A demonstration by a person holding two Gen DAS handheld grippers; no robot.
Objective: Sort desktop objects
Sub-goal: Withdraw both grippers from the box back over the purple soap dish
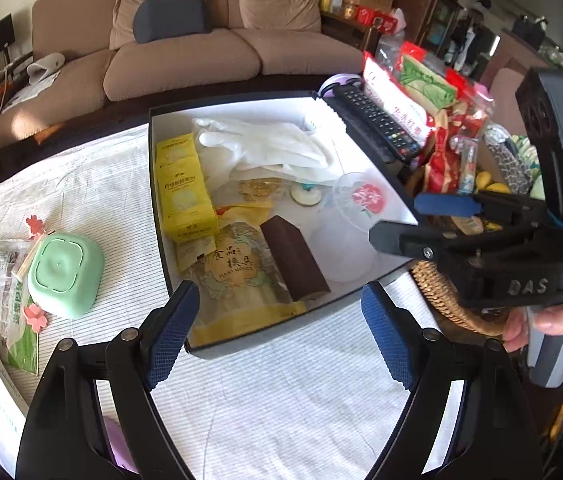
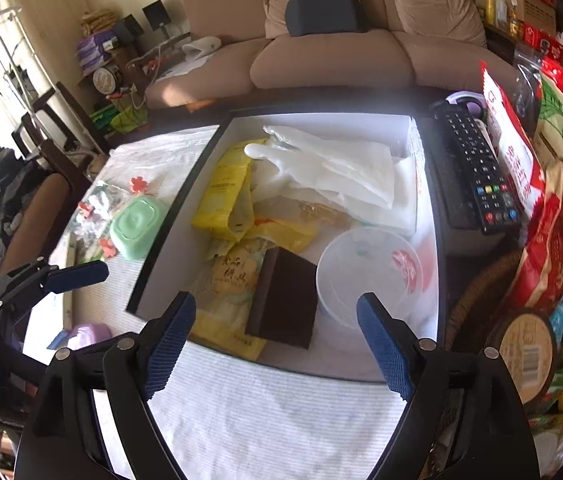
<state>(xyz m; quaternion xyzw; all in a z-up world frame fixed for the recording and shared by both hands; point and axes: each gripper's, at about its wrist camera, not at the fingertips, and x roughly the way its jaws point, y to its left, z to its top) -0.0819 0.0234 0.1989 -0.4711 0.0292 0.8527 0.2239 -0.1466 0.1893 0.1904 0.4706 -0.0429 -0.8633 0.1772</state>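
Currently both grippers hovering, jaws spread, nothing held | L gripper (image 1: 277, 332) & R gripper (image 2: 275, 344) facing box (image 1: 153, 152) | clear cup (image 2: 365, 276), brown block (image 2: 285, 300) lying inside, likely sorted | green case (image 1: 66, 274) sitting on cloth (image 1: 281, 400), prob next.

Ribbed white cloth (image 1: 281, 392) covers tabletop. Matt white-lined cardboard box (image 1: 365, 152) holds glossy yellow packets (image 1: 185, 188), translucent plastic tub (image 2: 365, 280), smooth white gloves (image 1: 273, 148). Mint plastic lid (image 1: 63, 274) looks satin-smooth. Claw pads (image 1: 169, 340) show knurled blue rubber.
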